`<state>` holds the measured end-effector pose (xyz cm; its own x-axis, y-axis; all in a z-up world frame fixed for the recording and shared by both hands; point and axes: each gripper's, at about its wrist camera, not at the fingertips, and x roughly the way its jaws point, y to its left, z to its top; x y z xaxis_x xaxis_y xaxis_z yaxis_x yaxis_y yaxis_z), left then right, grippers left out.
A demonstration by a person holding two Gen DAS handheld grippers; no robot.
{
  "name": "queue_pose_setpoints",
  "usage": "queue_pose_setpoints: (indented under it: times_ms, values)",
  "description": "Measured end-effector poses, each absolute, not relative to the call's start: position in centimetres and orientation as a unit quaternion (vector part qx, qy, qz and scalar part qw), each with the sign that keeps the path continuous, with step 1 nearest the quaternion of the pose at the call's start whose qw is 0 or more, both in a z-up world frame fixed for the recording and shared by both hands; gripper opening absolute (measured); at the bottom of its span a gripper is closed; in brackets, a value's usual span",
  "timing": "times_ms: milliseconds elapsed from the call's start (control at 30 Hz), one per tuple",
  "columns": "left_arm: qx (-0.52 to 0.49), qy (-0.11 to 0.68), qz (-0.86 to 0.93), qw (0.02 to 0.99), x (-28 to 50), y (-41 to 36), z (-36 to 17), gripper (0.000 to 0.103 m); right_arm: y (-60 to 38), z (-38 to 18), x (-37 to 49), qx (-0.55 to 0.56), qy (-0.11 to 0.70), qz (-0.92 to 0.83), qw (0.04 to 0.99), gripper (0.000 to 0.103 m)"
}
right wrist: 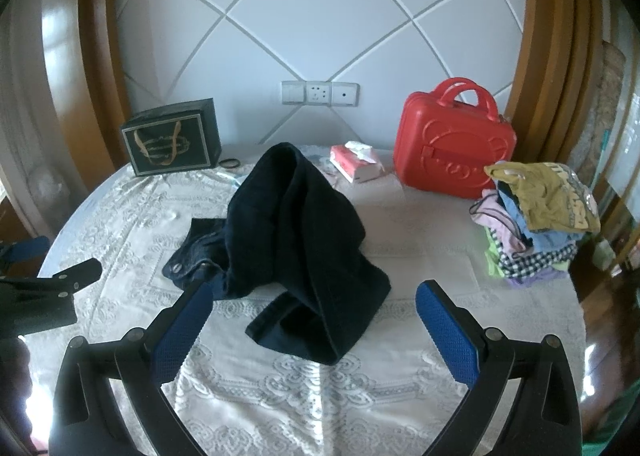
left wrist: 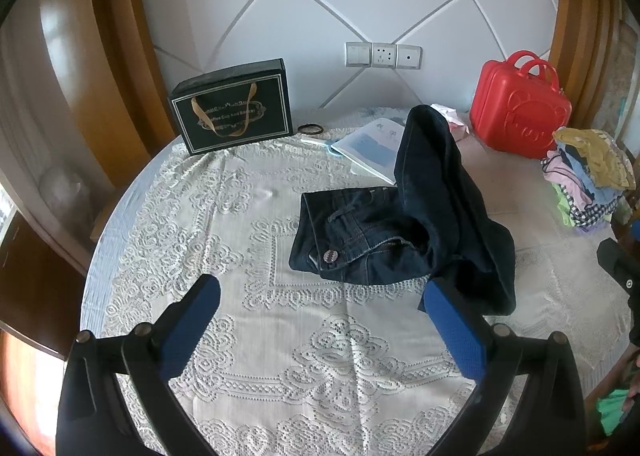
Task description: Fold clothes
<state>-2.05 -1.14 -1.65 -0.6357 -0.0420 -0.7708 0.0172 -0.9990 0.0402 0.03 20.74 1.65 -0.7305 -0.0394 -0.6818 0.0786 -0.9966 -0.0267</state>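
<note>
Dark jeans (left wrist: 404, 232) lie mid-table on the lace tablecloth (left wrist: 256, 336), waistband flat with the button facing the left gripper, but the legs stand bunched in a tall hump, one hem trailing toward the near edge. So this garment looks only partly folded, maybe one fold started, nothing squared off.

Left gripper (left wrist: 324, 320) is spread wide, empty, hovering near the waistband end; its right pad sits just beside the trailing denim, contact unclear. Right gripper (right wrist: 314, 324) is also wide apart and empty, with the hem between its fingers but not pinched.

Stack of folded clothes (right wrist: 536, 228) at the table's right side, near the red case (right wrist: 452, 148), suggests several items already done. Green fabric at the left view's lower right edge could be more to fold, can't tell.

Left to do: flatten the legs, fold the jeans down, move them to the stack
</note>
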Motion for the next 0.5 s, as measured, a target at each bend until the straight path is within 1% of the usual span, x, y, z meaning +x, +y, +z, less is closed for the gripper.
queue_pose_setpoints:
  times_ms: [500]
  values:
    - [0.442, -0.014, -0.897, 0.01, -2.92, -1.19, -2.66, 0.103, 20.91, 1.04, -0.89, 0.377, 0.026, -0.925, 0.028, 0.103]
